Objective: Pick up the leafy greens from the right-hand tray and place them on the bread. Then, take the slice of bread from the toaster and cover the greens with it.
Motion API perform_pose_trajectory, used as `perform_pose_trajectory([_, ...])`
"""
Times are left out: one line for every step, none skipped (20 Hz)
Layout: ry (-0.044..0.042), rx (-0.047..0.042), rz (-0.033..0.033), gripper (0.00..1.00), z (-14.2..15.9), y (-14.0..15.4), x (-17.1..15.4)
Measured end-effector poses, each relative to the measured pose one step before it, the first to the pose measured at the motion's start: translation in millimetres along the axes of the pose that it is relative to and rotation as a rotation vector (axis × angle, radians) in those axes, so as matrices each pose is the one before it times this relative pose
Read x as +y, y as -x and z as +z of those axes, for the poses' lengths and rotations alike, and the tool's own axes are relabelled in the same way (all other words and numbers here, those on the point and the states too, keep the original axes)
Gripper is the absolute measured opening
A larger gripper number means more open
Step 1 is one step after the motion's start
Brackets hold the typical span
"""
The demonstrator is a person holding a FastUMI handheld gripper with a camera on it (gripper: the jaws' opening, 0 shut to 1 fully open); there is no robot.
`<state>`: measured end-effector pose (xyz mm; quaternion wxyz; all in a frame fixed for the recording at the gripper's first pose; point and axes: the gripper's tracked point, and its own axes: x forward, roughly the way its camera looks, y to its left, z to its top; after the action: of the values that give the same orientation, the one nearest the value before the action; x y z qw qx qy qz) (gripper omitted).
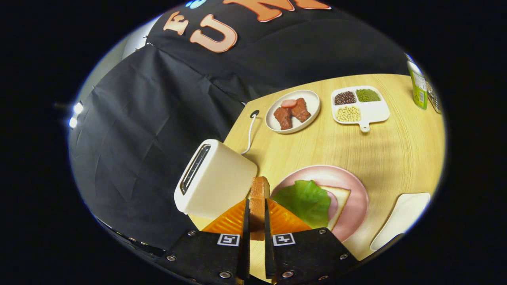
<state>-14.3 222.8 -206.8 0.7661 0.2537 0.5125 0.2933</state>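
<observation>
Table (348, 146): wooden, carrying everything below.
Toaster (216, 180): stood at ten o'clock from the fingers.
Pink plate (356, 190): at two o'clock, bearing a bread base (340, 202).
Leafy greens (307, 200): lay on that base.
Gripper (257, 206): clenched on a bread slice (259, 194), held on edge between both fingers.
Empty tray (402, 217): at three o'clock.

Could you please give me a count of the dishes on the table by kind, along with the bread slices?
Round plates: 2, the pink plate and the white plate
Divided trays: 1
Plain white trays: 1
Bread slices: 2, one under the greens, one clamped in the gripper
Total: 6
</observation>
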Motion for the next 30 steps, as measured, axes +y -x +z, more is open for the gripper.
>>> perform_pose_trajectory([-0.00761, 0.00743, -0.00481, 0.16, -3.22, -2.45, -7.15])
perform_pose_trajectory([-0.00186, 0.00263, -0.00352, 0.16, -1.59, -1.60, -7.62])
perform_pose_trajectory([-0.00552, -0.00239, -0.00642, 0.16, -0.12, -1.01, -7.95])
perform_pose_trajectory([0.00394, -0.00517, -0.00271, 0.16, -0.77, -0.54, -3.48])
perform_pose_trajectory([0.00582, -0.00959, -0.00786, 0.16, 1.11, 0.92, -5.28])
perform_pose_trajectory([0.01689, -0.00997, -0.00830, 0.16, 1.91, 0.81, -5.48])
perform_pose_trajectory([0.01487, -0.00818, -0.00996, 0.16, 0.12, 1.34, -4.36])
perform_pose_trajectory([0.02132, -0.00746, -0.00505, 0.16, -0.12, 1.58, -1.34])
perform_pose_trajectory([0.02206, -0.00553, -0.01075, 0.16, -0.59, 0.16, -5.77])
perform_pose_trajectory([0.01408, -0.00572, -0.00999, 0.16, -0.56, 0.12, -3.70])
perform_pose_trajectory([-0.00059, 0.00810, -0.00654, 0.16, -2.73, 0.03, -3.61])
perform_pose_trajectory([-0.01256, 0.00262, -0.00040, 0.16, -0.85, 0.64, -2.11])
perform_pose_trajectory([-0.00427, -0.00500, -0.00078, 0.16, 1.46, -0.70, -3.19])
perform_pose_trajectory([-0.00504, 0.00270, -0.01475, 0.16, -1.19, -0.87, -6.81])
perform_pose_trajectory([0.00010, -0.00432, -0.00232, 0.16, -0.07, -0.30, -3.10])
perform_pose_trajectory([-0.00089, -0.00073, -0.00613, 0.16, -0.45, -0.85, -2.12])
perform_pose_trajectory([0.00510, -0.00400, -0.02184, 0.16, -0.03, -2.53, -5.47])
perform_pose_trajectory([0.01077, -0.00249, -0.01998, 0.24, -0.54, -1.15, -5.76])
perform_pose_trajectory([0.00895, -0.00674, -0.01968, 0.27, 0.34, -0.76, -4.40])
perform_pose_trajectory([0.00989, -0.00296, -0.02219, 0.34, -0.69, -0.76, -5.03])
perform_pose_trajectory([0.01561, -0.01173, -0.02905, 0.37, 1.03, -1.65, -6.19])
perform_pose_trajectory([0.01752, -0.01409, -0.02175, 0.43, 2.25, 1.41, -5.32])
perform_pose_trajectory([0.00690, -0.01186, -0.00315, 0.45, 1.86, -0.72, 0.09])
perform_pose_trajectory([-0.00082, -0.01140, 0.00650, 0.48, 2.29, 2.05, 2.90])
perform_pose_trajectory([0.00186, -0.01657, -0.00295, 0.49, 3.26, 1.96, 1.04])
perform_pose_trajectory([0.01420, -0.03309, -0.00323, 0.51, 8.00, 1.76, -0.26])
perform_pose_trajectory([0.02063, -0.04059, -0.01507, 0.52, 8.85, 3.38, -0.79])
perform_pose_trajectory([0.02375, -0.04677, -0.01312, 0.56, 7.25, 7.80, -0.95])
perform_pose_trajectory([0.02612, -0.04781, -0.01834, 0.58, 10.45, 5.03, 0.97])
perform_pose_trajectory([0.02960, -0.04982, -0.02078, 0.63, 10.52, 6.50, 0.71])
